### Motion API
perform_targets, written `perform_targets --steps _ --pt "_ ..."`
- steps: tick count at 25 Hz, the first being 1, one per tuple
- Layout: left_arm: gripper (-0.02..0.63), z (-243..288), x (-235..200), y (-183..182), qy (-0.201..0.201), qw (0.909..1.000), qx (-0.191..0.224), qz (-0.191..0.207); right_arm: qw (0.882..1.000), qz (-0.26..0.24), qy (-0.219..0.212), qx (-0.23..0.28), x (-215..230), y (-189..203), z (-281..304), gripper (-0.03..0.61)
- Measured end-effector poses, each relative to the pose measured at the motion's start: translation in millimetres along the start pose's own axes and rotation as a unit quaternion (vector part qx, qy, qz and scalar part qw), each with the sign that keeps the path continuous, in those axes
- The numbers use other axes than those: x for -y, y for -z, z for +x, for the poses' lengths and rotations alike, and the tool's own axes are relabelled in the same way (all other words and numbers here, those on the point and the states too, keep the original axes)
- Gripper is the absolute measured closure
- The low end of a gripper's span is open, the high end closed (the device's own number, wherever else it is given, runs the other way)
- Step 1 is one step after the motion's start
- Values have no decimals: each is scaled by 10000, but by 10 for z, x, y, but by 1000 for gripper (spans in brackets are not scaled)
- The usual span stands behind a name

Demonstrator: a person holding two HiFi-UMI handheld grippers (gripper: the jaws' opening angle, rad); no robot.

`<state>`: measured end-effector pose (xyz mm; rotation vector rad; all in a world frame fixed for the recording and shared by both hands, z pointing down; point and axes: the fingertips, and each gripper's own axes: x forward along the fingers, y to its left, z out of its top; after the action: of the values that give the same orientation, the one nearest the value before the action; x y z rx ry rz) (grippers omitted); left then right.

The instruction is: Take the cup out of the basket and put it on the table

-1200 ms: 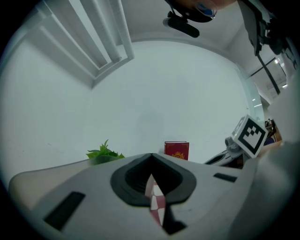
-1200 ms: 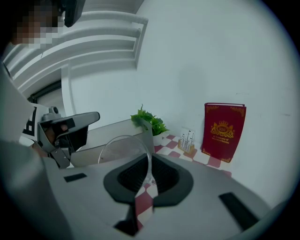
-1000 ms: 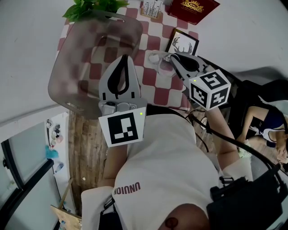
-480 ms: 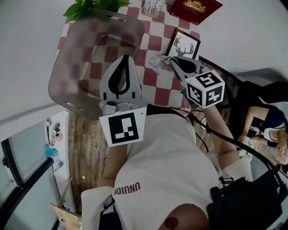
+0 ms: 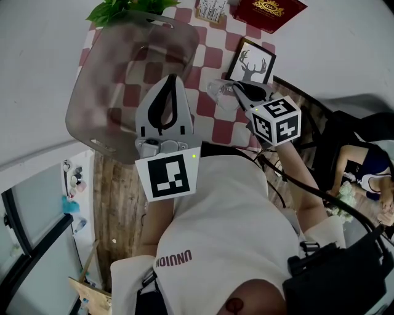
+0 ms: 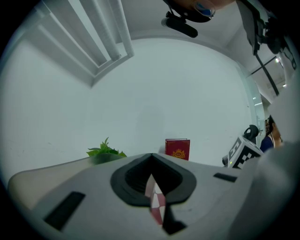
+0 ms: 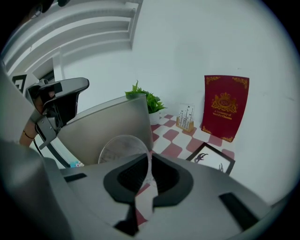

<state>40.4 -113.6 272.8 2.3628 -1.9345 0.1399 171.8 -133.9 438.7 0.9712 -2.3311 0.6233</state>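
Note:
A clear plastic cup (image 5: 220, 92) hangs just above the red-and-white checked tablecloth (image 5: 217, 129), to the right of the grey translucent basket (image 5: 86, 132). My right gripper (image 5: 237, 88) is shut on the cup's thin wall. In the right gripper view the cup's round rim (image 7: 123, 149) rises to the left of the pinched jaws of the right gripper (image 7: 149, 173), with the basket (image 7: 112, 122) behind it. My left gripper (image 5: 171, 80) hovers over the basket's near right side, its tips together and holding nothing. The left gripper (image 6: 151, 161) shows only a sliver of cloth between its jaws.
A framed deer picture (image 5: 252, 61) lies just beyond the cup. A red book (image 5: 268, 11), a small card holder (image 5: 208, 9) and a green plant (image 5: 123, 9) stand along the back by the wall. A seated person (image 5: 363, 166) is at the far right.
My right gripper has sunk toward the tablecloth with the cup still in it, tipping further down. The left gripper and the basket have not moved.

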Motion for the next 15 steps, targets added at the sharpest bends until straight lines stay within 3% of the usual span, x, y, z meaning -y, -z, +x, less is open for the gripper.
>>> perform_targets --steps 15 --pt "603 -19 -31 12 16 10000 6 13 9992 33 22 -400 7 291 149 540"
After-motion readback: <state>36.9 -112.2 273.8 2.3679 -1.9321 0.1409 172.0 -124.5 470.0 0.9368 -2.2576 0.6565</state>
